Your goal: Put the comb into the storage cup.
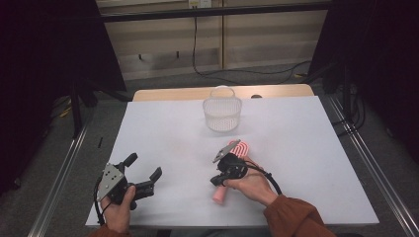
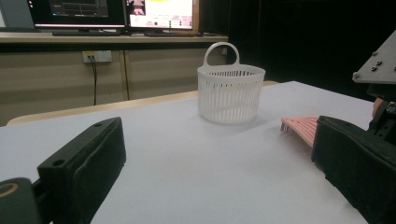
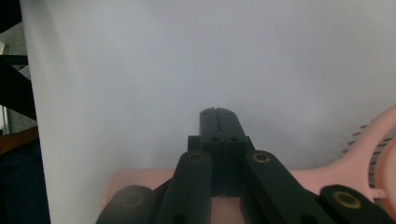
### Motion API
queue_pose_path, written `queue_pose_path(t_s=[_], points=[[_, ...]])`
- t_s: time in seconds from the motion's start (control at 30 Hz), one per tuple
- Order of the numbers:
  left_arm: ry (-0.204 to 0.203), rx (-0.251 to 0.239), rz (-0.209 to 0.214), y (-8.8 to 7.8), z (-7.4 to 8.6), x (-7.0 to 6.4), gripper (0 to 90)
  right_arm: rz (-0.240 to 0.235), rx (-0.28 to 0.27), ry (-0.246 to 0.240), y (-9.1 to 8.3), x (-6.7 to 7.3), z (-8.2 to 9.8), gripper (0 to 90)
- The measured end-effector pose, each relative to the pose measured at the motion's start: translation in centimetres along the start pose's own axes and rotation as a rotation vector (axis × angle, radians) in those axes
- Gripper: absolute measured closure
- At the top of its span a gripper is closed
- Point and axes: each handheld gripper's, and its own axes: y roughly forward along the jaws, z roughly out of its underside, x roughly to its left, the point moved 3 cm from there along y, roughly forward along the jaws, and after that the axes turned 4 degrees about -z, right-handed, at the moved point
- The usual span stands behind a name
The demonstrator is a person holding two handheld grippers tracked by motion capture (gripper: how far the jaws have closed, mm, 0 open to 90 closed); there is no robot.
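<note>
Your right gripper (image 1: 232, 165) sits over the pink hairbrush (image 1: 240, 148), which lies flat on the white desk (image 1: 168, 133) at the near right, its ribbed head pointing to the far side and its handle toward you. In the right gripper view the jaws are clenched tight together with nothing between them; the pink handle (image 3: 154, 179) passes underneath them, not inside them. So you have no hold on the brush yet.

Your left gripper (image 1: 129, 180) rests at the near left, well apart from the brush, with its jaws released and spread wide around bare desk.

The white slatted basket (image 1: 222, 112) stands upright at the far middle of the desk, handle up, and it looks like the place the brush is meant to go.

To do this step well, open the right jaws first, before you press down. Then set them across the handle, one jaw on each side, rather than along its length. The narrow neck just below the head looks like the best place, since the handle is round and smooth and may roll or slip from a grip near its free end. Close firmly, and check that the brush lifts level before you carry it. Keep the left gripper where it is, out of the path to the basket.
</note>
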Motion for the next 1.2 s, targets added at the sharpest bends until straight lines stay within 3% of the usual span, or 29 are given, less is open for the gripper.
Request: queue_pose_path(t_s=[1.2], points=[[-0.01,0.001,0.001,0.0,0.1,0.0,3.1,0.01,0.016,0.032,-1.2,-0.5,1.7,90.0]])
